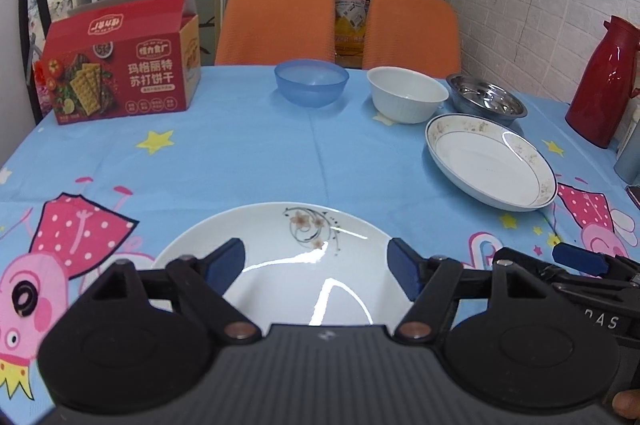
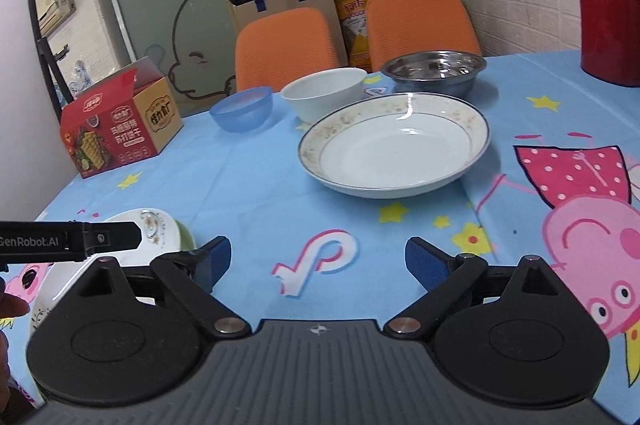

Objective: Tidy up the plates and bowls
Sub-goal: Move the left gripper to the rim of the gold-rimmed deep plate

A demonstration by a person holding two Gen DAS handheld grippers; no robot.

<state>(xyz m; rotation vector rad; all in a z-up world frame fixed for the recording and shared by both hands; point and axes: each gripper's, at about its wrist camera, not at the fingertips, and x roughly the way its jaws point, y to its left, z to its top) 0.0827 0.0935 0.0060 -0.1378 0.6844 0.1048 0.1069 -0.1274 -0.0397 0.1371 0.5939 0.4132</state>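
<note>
Left gripper [image 1: 316,261]: its two blue pads stand wide apart and hold nothing; it hovers low over the flower plate, one pad above each side of it.
Right gripper [image 2: 318,261]: also spread wide with nothing between the pads; under it is only bare tablecloth, and it is apart from every dish.
Flower plate [image 1: 280,249]: white, with a small brown flower print near its far rim; it lies flat at the near edge of the table, directly below the left gripper.
Rimmed plate [image 2: 394,145]: deep, white, with a speckled band and a thin dark line on the rim; it sits ahead of the right gripper, on the right half of the table.
White bowl [image 1: 406,95]: upright, just behind the rimmed plate.
Steel bowl [image 1: 486,99]: just to the right of the white bowl, very close to it.
Blue bowl [image 1: 311,81]: translucent, left of the white bowl, with a gap between them.
Tablecloth [image 1: 240,161]: light blue with stars and pink cartoon pigs.
Cracker box [image 1: 120,73]: red, flap open, at the far left.
Red thermos [image 2: 608,1]: at the far right edge.
Orange chairs [image 1: 276,21]: two, behind the table.
</note>
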